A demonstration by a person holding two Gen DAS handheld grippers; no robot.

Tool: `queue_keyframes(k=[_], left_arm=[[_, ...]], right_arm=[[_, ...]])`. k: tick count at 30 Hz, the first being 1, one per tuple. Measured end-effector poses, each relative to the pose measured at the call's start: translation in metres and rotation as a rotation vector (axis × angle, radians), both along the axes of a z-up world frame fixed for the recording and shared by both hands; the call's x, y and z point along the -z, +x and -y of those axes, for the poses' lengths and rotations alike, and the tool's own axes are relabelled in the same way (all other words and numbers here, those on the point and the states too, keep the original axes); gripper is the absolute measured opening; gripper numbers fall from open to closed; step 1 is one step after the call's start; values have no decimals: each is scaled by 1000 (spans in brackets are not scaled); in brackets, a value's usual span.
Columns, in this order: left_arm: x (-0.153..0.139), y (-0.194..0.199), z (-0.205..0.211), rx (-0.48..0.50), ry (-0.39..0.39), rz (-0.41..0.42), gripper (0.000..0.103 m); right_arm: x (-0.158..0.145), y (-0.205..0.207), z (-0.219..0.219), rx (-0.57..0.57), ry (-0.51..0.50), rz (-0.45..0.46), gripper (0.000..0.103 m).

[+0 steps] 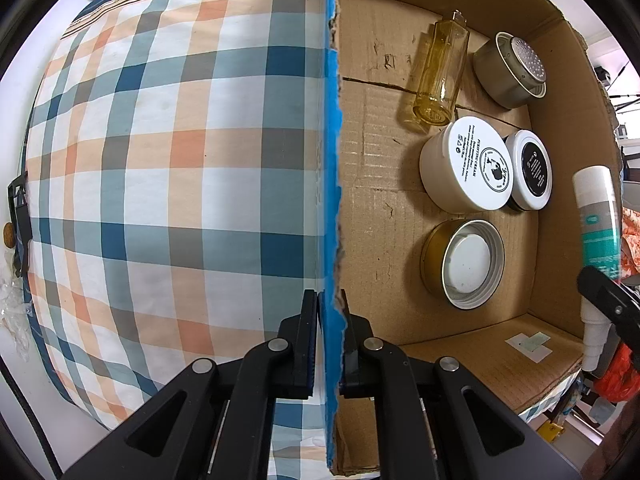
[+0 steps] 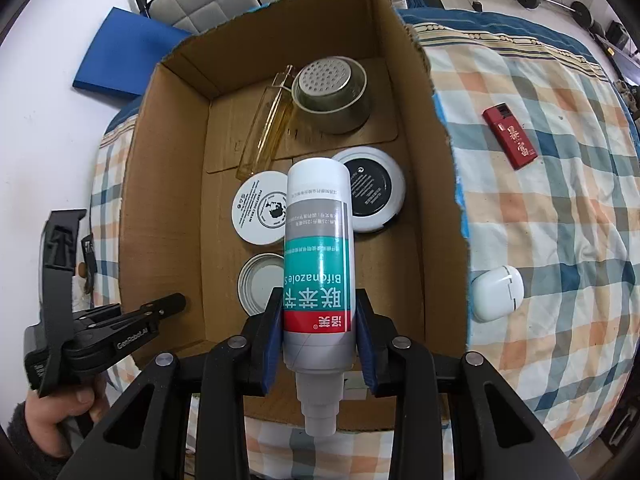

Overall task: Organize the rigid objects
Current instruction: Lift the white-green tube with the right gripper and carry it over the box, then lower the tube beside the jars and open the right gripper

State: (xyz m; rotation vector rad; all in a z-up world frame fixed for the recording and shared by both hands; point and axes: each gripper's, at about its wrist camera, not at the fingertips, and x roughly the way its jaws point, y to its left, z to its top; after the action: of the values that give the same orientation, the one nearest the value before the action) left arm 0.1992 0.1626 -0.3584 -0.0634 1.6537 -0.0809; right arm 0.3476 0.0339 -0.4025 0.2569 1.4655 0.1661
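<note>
An open cardboard box (image 2: 434, 168) lies on a plaid bed sheet. On its floor are a yellow glass bottle (image 2: 266, 140), a metal strainer cup (image 2: 332, 94), a white cream jar (image 2: 260, 212), a black-labelled jar (image 2: 370, 192) and a gold-rimmed lid (image 2: 258, 284). My right gripper (image 2: 318, 320) is shut on a white and teal bottle (image 2: 318, 240), held cap-end up over the box. My left gripper (image 1: 330, 320) is shut on the box's blue-taped wall (image 1: 330, 160). The left wrist view shows the bottle (image 1: 598, 216) above the box's far side.
On the plaid sheet (image 2: 560, 220) right of the box lie a red rectangular case (image 2: 510, 136) and a white earbud case (image 2: 496, 292). A blue mat (image 2: 120, 52) lies on the floor behind the box. A hand (image 2: 60, 412) holds the left gripper.
</note>
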Motion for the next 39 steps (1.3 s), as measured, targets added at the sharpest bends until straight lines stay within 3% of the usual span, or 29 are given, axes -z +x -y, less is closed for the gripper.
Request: queue_keyframes(k=[26, 30, 32, 33, 39], left_arm=[[1, 0, 4, 4, 2, 1, 5], [1, 0, 4, 4, 1, 0, 5], [2, 0, 4, 4, -1, 0, 5], [1, 0, 4, 4, -3, -1, 5], [0, 0, 2, 4, -4, -1, 5]], right_arm=[[47, 4, -14, -4, -120, -5, 35], [54, 9, -19, -19, -133, -40, 36], [59, 11, -20, -23, -134, -71, 38], [62, 12, -21, -24, -138, -88, 43], [52, 4, -24, -29, -108, -71, 56]])
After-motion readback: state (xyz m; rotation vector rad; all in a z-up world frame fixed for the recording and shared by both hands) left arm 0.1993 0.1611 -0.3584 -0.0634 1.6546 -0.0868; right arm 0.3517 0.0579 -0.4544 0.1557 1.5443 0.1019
